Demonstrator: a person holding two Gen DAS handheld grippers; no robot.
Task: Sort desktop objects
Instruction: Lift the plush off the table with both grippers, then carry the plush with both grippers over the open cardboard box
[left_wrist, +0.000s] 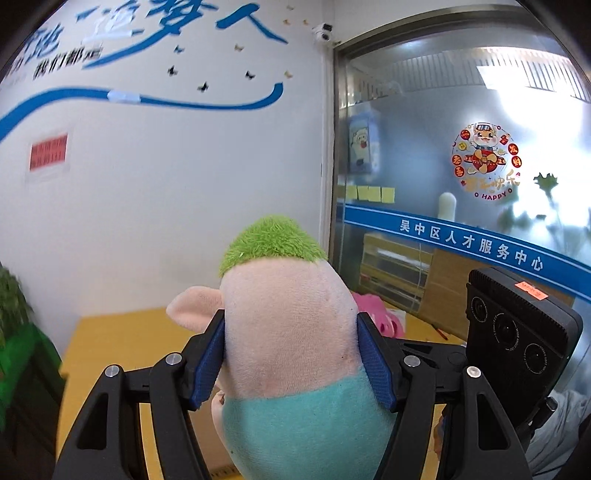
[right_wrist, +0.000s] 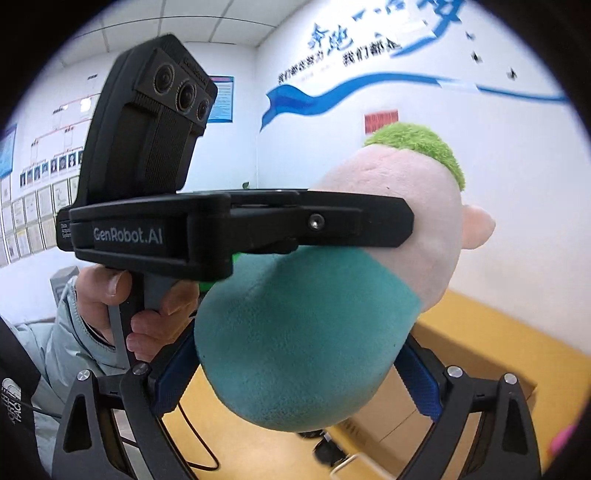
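Plush pig (left_wrist: 291, 332) upright in left tool (left_wrist: 291, 354), green tuft up.

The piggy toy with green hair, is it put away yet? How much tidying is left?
Not yet. The plush pig is in the air, squeezed by the left gripper at its head and the right gripper at its teal body. A pink toy waits on the yellow table. A cardboard box sits below. Nothing visibly sorted yet.

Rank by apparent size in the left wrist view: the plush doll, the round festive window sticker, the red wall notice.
1. plush doll, though it is nearest the camera.
2. round festive window sticker
3. red wall notice
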